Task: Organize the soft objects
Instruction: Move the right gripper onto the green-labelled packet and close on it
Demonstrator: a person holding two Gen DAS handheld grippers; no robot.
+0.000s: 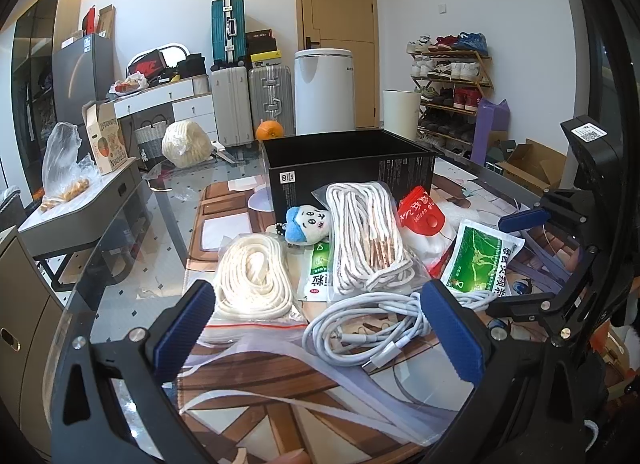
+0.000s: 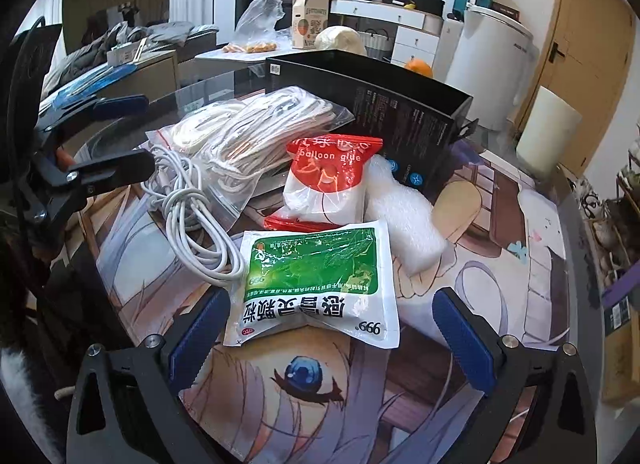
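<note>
Near the middle of the tabletop [image 1: 132, 264], on a printed mat [image 2: 500, 244], heaped just in front of an open black box [image 1: 348, 160]: a bagged cream rope [image 1: 252, 280], a bagged striped rope [image 1: 368, 240], a small plush doll [image 1: 308, 222], a green sachet [image 2: 316, 284] on the heap's right side, a second sachet [image 1: 318, 272] half hidden between the ropes, a red balloon-glue packet [image 2: 328, 176], a white foam piece [image 2: 404, 224], and a loose white cable [image 1: 360, 328] nearest the front edge. Cannot tell what the box holds, with its floor hidden behind the near wall. Left gripper [image 1: 320, 304]: spread wide, clasping nothing, poised low over the cable, with the cream rope bag just beyond its left pad. Right gripper [image 2: 332, 304]: likewise spread wide and empty, straddling the near end of the green sachet, pads to either side and seemingly clear of it. Reads as the very start of the sorting: approach to a first pick, no item lifted. Next, probably: lower the right gripper until the pads bracket the sachet's puffed middle, close gently, lift, carry over the box rim and release. Worth minding: slick film, liable to slip or fold, and a far end lying against the glue packet, so likely to nudge it. For the left side: better to gather the cable at its bundled middle than by a single loop, or expect trailing strands to drag the neighbours.
</note>
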